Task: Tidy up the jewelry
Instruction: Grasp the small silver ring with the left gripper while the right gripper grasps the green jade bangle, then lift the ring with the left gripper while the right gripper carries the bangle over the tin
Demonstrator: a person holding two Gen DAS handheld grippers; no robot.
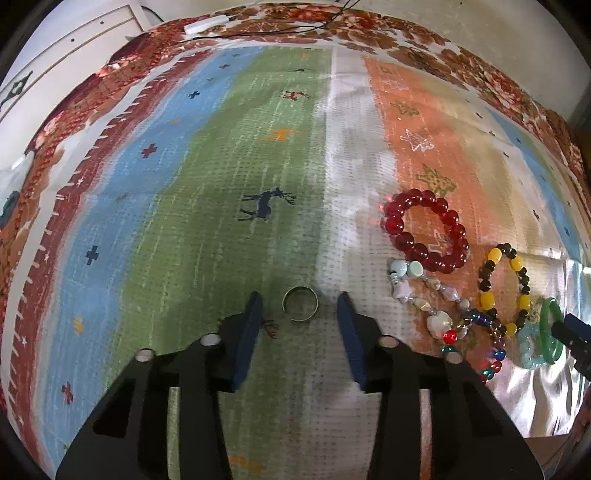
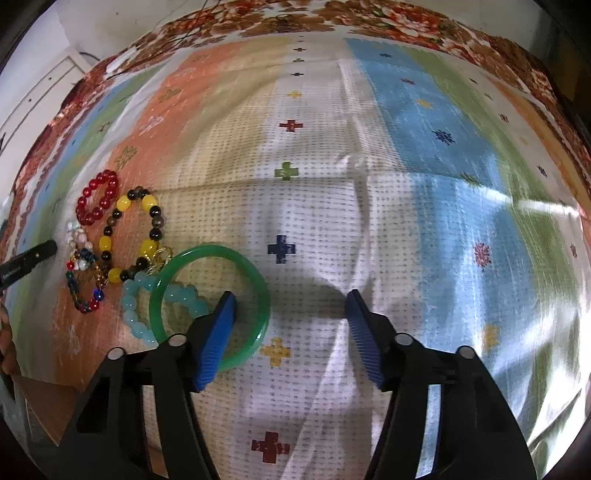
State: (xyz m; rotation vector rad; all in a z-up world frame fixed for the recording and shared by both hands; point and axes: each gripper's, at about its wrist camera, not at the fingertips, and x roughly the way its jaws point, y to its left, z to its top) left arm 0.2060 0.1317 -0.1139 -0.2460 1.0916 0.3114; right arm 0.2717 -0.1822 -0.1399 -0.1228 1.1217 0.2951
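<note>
A small open metal ring [image 1: 300, 303] lies on the striped cloth between the tips of my open, empty left gripper [image 1: 300, 308]. To its right lie a red bead bracelet [image 1: 424, 230], a pastel charm bracelet [image 1: 439, 314], a yellow-and-black bead bracelet [image 1: 504, 284] and a green bangle [image 1: 552, 330]. In the right wrist view my right gripper [image 2: 290, 314] is open and empty; its left finger [image 2: 216, 338] overlaps the green bangle [image 2: 255, 280], which lies over a light-blue bead bracelet [image 2: 135, 317]. The red bracelet [image 2: 98, 203] and the yellow-and-black bracelet [image 2: 127, 240] lie further left.
The striped patterned cloth [image 2: 295, 184] covers a bed with a floral spread [image 1: 332, 22]. A white box and cables [image 1: 201, 26] lie at the far edge. A wooden surface [image 2: 40, 406] shows at the cloth's near left corner. The left gripper's tip [image 2: 27, 260] shows at left.
</note>
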